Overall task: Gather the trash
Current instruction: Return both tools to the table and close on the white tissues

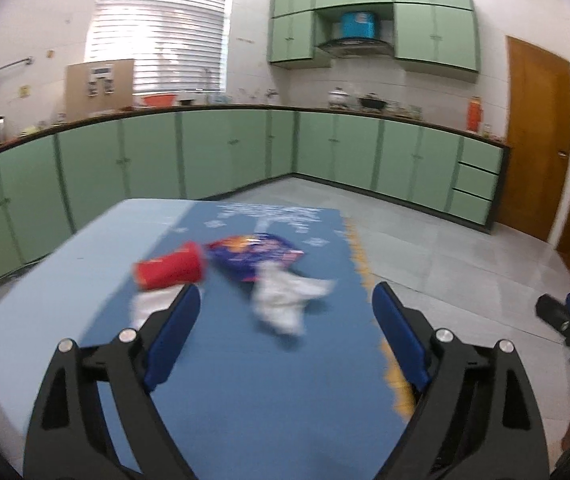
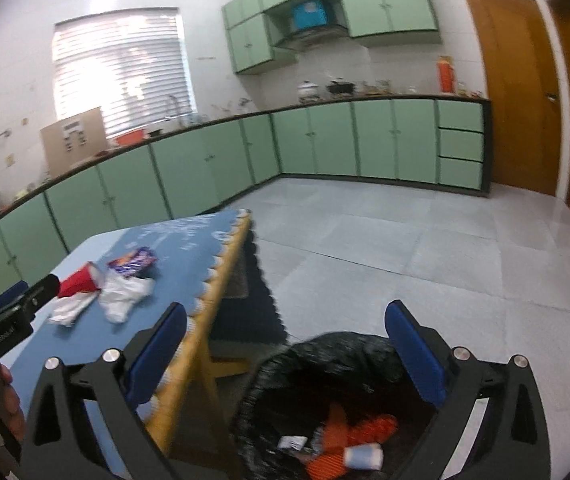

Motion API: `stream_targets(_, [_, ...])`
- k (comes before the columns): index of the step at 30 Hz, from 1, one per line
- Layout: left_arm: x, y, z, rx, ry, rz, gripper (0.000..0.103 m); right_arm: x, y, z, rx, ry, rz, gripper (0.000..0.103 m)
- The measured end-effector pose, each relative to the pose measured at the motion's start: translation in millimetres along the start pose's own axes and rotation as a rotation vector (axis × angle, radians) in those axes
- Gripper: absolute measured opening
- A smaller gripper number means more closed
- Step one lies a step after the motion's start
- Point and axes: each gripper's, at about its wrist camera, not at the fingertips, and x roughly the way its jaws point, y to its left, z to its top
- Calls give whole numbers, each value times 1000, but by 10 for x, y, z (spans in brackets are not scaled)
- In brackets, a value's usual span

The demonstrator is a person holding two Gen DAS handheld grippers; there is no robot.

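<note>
A red paper cup (image 1: 169, 270) lies on its side on the blue table cloth (image 1: 245, 380), beside a purple snack wrapper (image 1: 251, 254) and two crumpled white tissues (image 1: 285, 300). My left gripper (image 1: 286, 304) is open and empty, just short of this trash. In the right wrist view the cup (image 2: 79, 282), wrapper (image 2: 133, 261) and tissues (image 2: 123, 300) lie to the left. My right gripper (image 2: 285, 320) is open and empty above a bin with a black bag (image 2: 285, 380) on the floor, holding orange wrappers and a small white cup (image 2: 363, 456).
The table's yellow scalloped edge (image 2: 213, 280) runs beside the bin. Green kitchen cabinets (image 1: 225, 152) line the far walls and wooden doors (image 1: 537, 136) stand at the right. Grey tiled floor (image 2: 405, 248) spreads beyond the table.
</note>
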Motion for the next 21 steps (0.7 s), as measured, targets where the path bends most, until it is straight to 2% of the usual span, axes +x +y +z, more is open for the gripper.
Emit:
stream_targets(4, [3, 437, 17, -39, 6, 75, 85, 183, 409, 58, -29, 3, 58, 98])
stream_targets(8, [33, 769, 10, -71, 16, 118, 85, 393, 814, 92, -52, 13, 105, 98])
stream_targets(14, [82, 1145, -47, -113, 38, 146, 85, 710, 1333, 51, -91, 62, 139, 95])
stream_targets(21, [186, 1415, -95, -143, 62, 158, 85, 1128, 1763, -85, -125, 143, 138, 85])
